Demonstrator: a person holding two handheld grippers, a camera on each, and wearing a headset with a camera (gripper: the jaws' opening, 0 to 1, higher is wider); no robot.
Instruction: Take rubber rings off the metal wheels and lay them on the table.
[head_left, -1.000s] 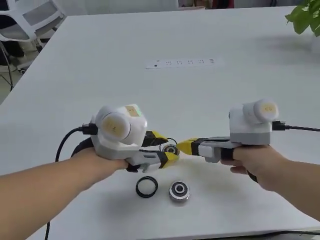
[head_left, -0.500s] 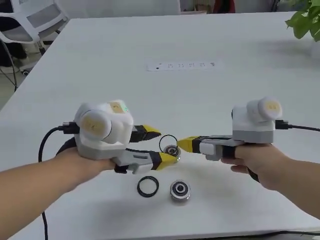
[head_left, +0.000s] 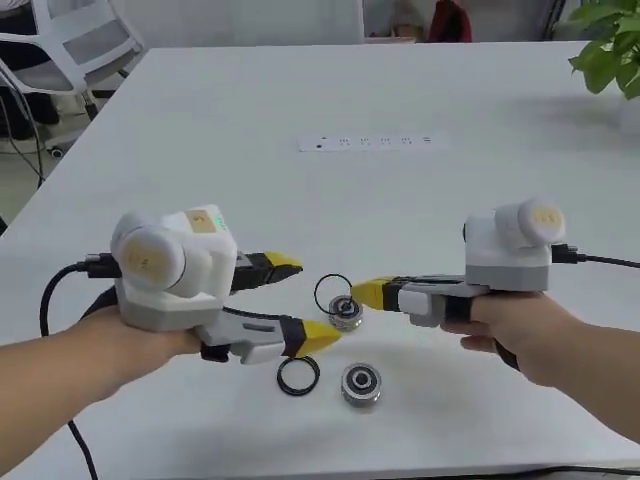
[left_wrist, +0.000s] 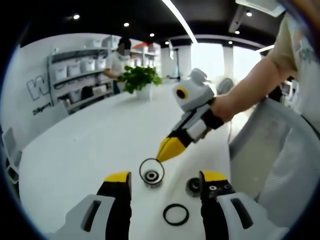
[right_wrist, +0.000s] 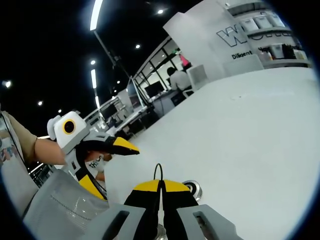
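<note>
Ring (head_left: 333, 275): clamped by its edge in my right gripper (head_left: 365, 292), upright, at wheel (head_left: 346, 312), low over table (head_left: 450, 120). Left gripper (head_left: 301, 300): jaws apart, wheel just ahead of its tips, nearer to steady it.

A socket strip (head_left: 364, 142) lies ahead, a leafy plant (head_left: 608, 38) far right, an office chair (head_left: 70, 40) far left.
</note>
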